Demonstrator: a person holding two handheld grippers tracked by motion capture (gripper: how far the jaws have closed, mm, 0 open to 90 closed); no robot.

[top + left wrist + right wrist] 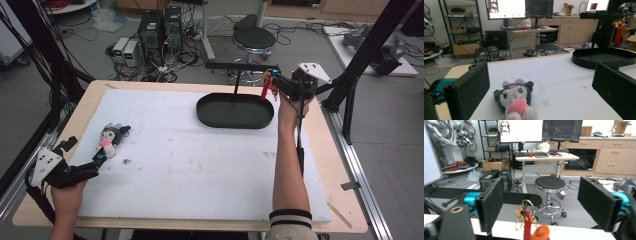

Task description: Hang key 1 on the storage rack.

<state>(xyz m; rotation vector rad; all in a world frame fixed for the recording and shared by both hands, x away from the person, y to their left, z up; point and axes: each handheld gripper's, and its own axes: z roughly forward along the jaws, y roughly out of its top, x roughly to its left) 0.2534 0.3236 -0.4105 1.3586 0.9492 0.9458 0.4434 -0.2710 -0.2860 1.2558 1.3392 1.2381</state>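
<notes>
The black tray [235,111] sits at the far right of the white mat [200,155]. From the tray rises a thin post [236,82] with a crossbar [235,65], a red keychain [265,89] hanging at its right end. Left and in front of the tray the mat lies bare up to the plush toy [112,137], well apart at the left edge.

The right gripper [541,205] has its two black jaws standing wide apart. Between them, untouched by either, a red keychain with gold rings [526,220] hangs on a black horizontal bar [522,198].

one plush toy [112,138], one black tray [235,112], seemingly one red keychain [266,87], two grippers
</notes>
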